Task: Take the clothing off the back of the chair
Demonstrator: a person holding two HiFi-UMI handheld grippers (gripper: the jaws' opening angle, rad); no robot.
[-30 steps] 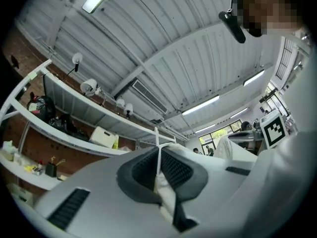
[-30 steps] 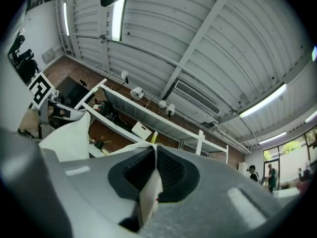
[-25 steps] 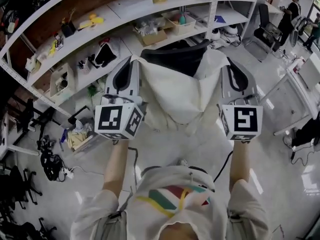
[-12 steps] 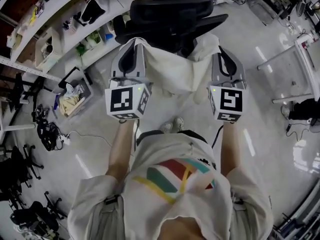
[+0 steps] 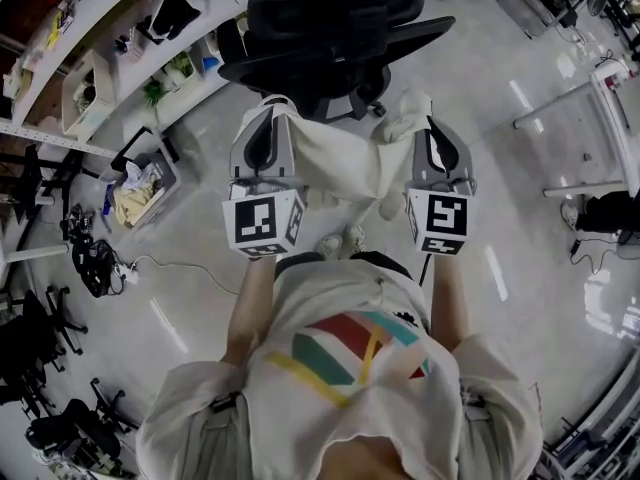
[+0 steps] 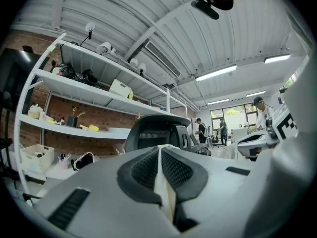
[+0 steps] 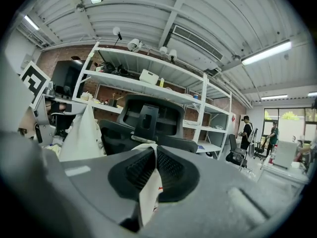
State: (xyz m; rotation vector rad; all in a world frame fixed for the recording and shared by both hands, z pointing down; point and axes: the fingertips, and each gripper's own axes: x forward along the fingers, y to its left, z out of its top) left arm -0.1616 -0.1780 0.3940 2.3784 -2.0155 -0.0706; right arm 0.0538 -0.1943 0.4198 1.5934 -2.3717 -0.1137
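- the left tool is clenched on the garment. its own view shows a pale fold of cloth squeezed between the closed jaws.
- the right tool is clamped the same way on another edge, with a strip of the same white cloth pinched between its jaws.
- the garment hangs spread between the two tools in front of the person. it sags in the middle and is bunched into a lump by the right tool. it is held up off the floor.
- the chair stands just beyond the tools, facing them. in both tool views its back and headrest show dark and bare, with nothing draped over them.
- in the head view the far edge of the cloth overlaps the chair's lower part. whether it touches there cannot be told, but no part looks hooked on the back.
- judged from this, the main step looks done: the garment is off the chair back and carried wholly by the two tools.
- little seems left. the garment could be drawn a bit further clear of the chair, and then perhaps set down, though the task names no place for it.
- both grips sit near the top edge, so the cloth should stay up as long as neither tool lets go.
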